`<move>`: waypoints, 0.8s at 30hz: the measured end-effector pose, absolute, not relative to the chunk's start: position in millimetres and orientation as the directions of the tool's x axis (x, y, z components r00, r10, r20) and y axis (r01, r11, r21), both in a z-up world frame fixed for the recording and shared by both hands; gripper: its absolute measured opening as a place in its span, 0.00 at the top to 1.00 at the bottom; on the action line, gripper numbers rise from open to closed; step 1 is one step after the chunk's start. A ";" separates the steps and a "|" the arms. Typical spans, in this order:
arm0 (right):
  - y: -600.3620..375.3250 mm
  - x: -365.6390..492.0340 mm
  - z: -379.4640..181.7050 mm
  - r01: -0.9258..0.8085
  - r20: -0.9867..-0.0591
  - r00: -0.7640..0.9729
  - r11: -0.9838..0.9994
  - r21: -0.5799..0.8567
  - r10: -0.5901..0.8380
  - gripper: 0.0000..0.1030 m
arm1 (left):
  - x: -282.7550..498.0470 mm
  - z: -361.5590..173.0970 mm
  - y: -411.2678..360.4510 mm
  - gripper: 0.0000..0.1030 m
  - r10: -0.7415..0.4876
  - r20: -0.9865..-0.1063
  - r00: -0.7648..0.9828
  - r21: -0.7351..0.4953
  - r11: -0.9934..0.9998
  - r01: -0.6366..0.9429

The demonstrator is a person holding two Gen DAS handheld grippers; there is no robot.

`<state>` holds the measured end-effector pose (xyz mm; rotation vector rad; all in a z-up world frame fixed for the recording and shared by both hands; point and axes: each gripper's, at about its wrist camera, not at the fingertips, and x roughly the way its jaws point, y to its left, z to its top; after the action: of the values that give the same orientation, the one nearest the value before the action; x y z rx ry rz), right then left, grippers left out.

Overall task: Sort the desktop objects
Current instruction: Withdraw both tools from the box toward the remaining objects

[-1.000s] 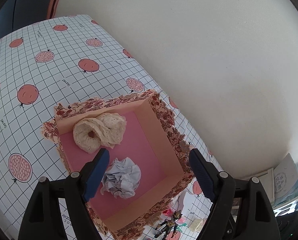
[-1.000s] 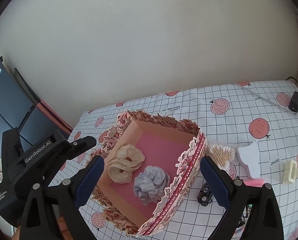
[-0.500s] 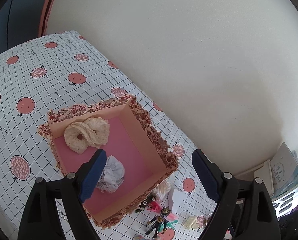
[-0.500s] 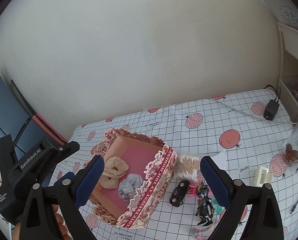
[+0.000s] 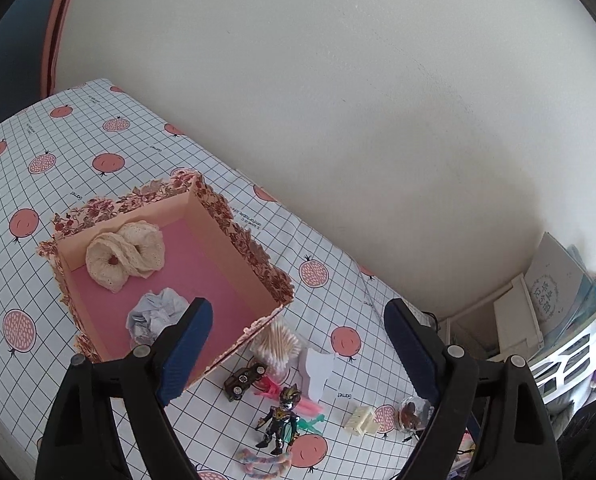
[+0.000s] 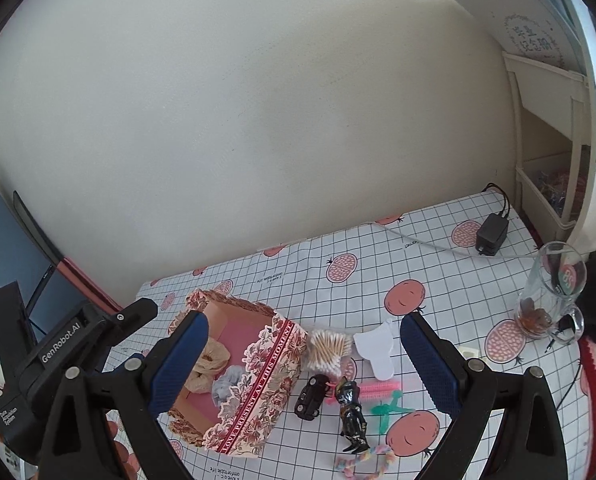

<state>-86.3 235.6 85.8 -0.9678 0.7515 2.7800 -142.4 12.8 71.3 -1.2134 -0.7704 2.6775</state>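
Both grippers have backed up and away from the floral box [image 5: 169, 276] since a second ago; box looks smaller in both views and the loose clutter beside it is now in frame. Left gripper [image 5: 293, 346] and right gripper [image 6: 304, 356]: fingers wide apart, nothing between them. Box sits on the pomegranate tablecloth [image 5: 77, 152] holding the cream scrunchie [image 5: 125, 254] and grey scrunchie [image 5: 155, 314]. My read: that drop-off is done, next pick pending. Unsorted, just right of the box: cotton swabs [image 6: 330, 346], toy car [image 6: 312, 396], action figure [image 6: 352, 414], rope braid [image 5: 261, 460].
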 end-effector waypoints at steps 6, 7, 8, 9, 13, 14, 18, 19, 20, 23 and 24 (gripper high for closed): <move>258.4 -72.2 87.2 -0.275 -0.601 -0.799 -0.870 0.410 -0.031 0.05 | -142.1 65.3 38.0 0.15 0.313 -0.693 -0.650 -0.471 -0.879 0.078; 262.1 -70.7 86.8 -0.281 -0.604 -0.797 -0.870 0.406 -0.025 0.05 | -142.6 63.6 41.3 0.15 0.317 -0.695 -0.645 -0.470 -0.880 0.074; 265.7 -69.7 85.6 -0.288 -0.607 -0.794 -0.868 0.405 -0.020 0.05 | -142.8 62.2 44.9 0.15 0.320 -0.699 -0.640 -0.469 -0.880 0.072; 269.8 -68.3 84.5 -0.295 -0.611 -0.792 -0.865 0.405 -0.016 0.05 | -142.6 60.1 48.1 0.15 0.320 -0.703 -0.635 -0.467 -0.881 0.072; 285.6 -64.8 80.2 -0.324 -0.618 -0.786 -0.854 0.407 0.003 0.05 | -144.9 52.8 63.5 0.15 0.329 -0.718 -0.614 -0.453 -0.890 0.052; 288.8 -63.9 79.2 -0.329 -0.619 -0.785 -0.851 0.410 0.005 0.05 | -145.1 51.2 67.0 0.15 0.331 -0.721 -0.608 -0.451 -0.891 0.050; 302.5 -62.1 73.6 -0.357 -0.634 -0.773 -0.837 0.414 0.016 0.05 | -146.5 43.2 80.0 0.15 0.345 -0.733 -0.586 -0.452 -0.891 0.041; 305.1 -62.0 72.3 -0.361 -0.638 -0.770 -0.836 0.413 0.017 0.05 | -146.4 41.8 83.6 0.15 0.348 -0.735 -0.582 -0.452 -0.891 0.037; 308.1 -61.7 71.0 -0.364 -0.643 -0.766 -0.837 0.409 0.019 0.05 | -146.4 41.3 86.7 0.15 0.351 -0.737 -0.578 -0.449 -0.893 0.031; 318.0 -60.5 65.6 -0.384 -0.658 -0.753 -0.835 0.395 0.035 0.05 | -147.3 36.8 96.5 0.15 0.359 -0.743 -0.565 -0.442 -0.897 0.012; 321.6 -60.4 62.9 -0.392 -0.664 -0.746 -0.832 0.392 0.038 0.05 | -147.9 34.0 99.0 0.15 0.361 -0.749 -0.556 -0.441 -0.897 0.011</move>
<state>-60.4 321.6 62.9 -0.9799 0.7707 2.6198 -147.9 99.0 34.0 -1.3589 -0.5976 2.5348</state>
